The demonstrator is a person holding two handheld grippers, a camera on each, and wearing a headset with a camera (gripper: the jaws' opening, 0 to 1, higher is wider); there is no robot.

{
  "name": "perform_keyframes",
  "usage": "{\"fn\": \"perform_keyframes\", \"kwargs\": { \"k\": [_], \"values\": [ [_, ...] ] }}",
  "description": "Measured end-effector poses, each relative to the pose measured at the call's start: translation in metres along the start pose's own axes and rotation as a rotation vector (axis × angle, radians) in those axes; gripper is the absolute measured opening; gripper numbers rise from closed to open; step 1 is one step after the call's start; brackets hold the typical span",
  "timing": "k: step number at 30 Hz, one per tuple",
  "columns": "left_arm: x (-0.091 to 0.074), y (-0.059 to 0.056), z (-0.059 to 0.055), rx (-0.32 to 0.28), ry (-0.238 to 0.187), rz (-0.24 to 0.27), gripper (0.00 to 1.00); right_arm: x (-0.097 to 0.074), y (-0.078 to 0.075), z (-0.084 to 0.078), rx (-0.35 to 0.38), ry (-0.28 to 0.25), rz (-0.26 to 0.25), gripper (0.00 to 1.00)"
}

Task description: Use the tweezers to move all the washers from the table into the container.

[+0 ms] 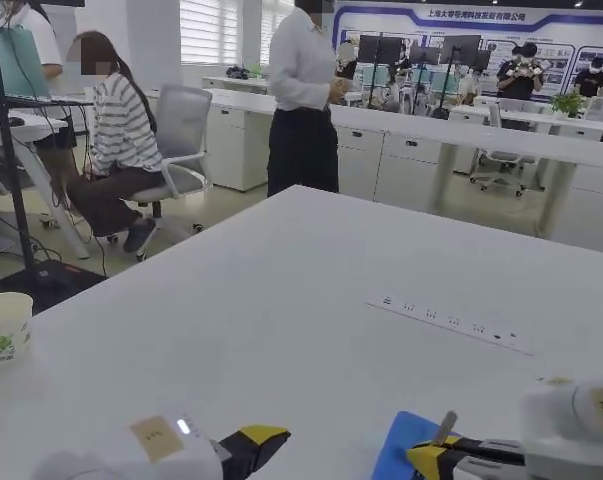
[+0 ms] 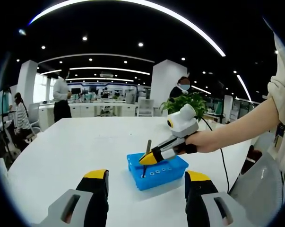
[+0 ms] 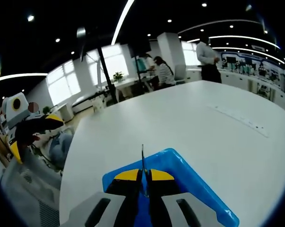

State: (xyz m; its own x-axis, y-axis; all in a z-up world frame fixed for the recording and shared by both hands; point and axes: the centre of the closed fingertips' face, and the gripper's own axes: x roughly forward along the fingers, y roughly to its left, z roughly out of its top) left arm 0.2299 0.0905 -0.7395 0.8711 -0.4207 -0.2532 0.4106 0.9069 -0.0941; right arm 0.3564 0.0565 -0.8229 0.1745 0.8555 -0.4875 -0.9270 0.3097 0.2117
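Metal tweezers [image 2: 149,144] were clamped in the right gripper [image 2: 149,159], tips inside the blue plastic container [image 2: 177,165] at near right, where small metal washers [image 2: 157,171] lay. The left gripper [image 2: 147,175] was spread wide. Washers were judged light, slippery, best nipped across the rim.

Container [image 2: 157,182] on the table [image 2: 76,151], washers [image 2: 160,171] inside (a row), tweezers [image 2: 149,145] upright over it, cup [image 1: 3,327] at the table's left edge.

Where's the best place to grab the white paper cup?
I'd pinch the white paper cup across its round side wall, below the rim, coming in level from the side; it stands upright, mouth up, on the white table.
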Motion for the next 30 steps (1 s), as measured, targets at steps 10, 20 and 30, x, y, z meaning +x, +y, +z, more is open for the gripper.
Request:
{"fn": "perform_keyframes", "kwargs": {
  "k": [10,20,30],
  "values": [
    [-0.001,-0.002,0.006,-0.030,-0.036,-0.015,0.67,-0.003,0.001,-0.003,-0.014,-0.022,-0.021,0.04],
    [-0.001,-0.014,0.015,-0.043,-0.080,-0.057,0.73,-0.012,0.003,0.008,-0.023,-0.065,-0.044,0.04],
    [0.003,-0.020,0.010,-0.042,-0.044,-0.095,0.72,-0.038,0.020,0.029,-0.047,-0.154,-0.038,0.04]
  ]
}}
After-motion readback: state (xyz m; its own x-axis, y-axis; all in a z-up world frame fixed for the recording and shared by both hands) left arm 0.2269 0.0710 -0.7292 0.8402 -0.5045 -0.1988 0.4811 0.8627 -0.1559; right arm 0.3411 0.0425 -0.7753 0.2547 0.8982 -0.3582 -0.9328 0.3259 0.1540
